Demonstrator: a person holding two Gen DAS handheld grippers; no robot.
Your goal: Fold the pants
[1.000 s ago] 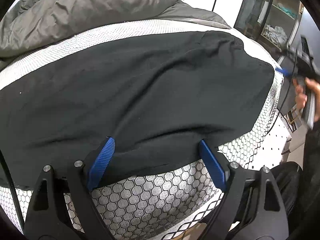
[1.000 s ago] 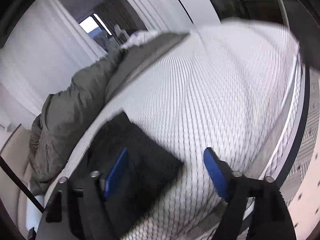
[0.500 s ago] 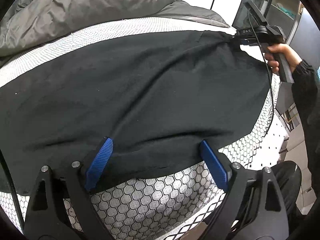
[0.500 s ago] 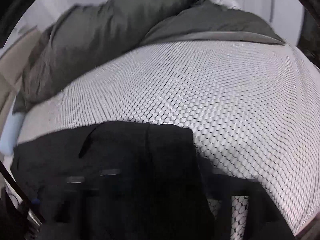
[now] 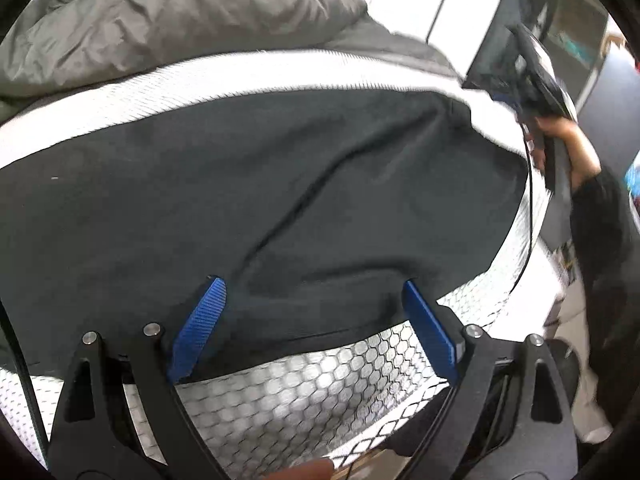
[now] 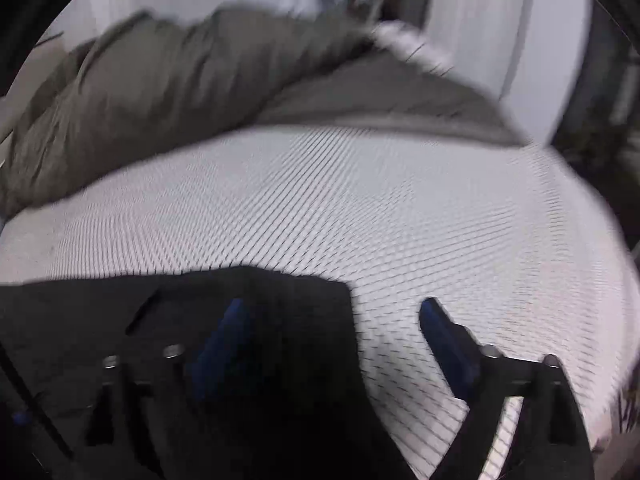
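Black pants (image 5: 260,200) lie spread flat on a white honeycomb-patterned bed. My left gripper (image 5: 314,322) is open, its blue fingers astride the near edge of the pants, holding nothing. In the right wrist view my right gripper (image 6: 332,336) is open above the far corner of the pants (image 6: 180,360), left finger over the cloth, right finger over bare bed cover. The right gripper also shows in the left wrist view (image 5: 532,76), held by a hand above the pants' far right corner.
A grey duvet (image 5: 160,20) is bunched along the far side of the bed (image 5: 320,392); it also shows in the right wrist view (image 6: 180,92). The bed's right edge drops to the floor, where the person stands beside shelves.
The right gripper swung in over the far right corner of the pants, dipped to it, then lifted and came back open. The left gripper barely moved.
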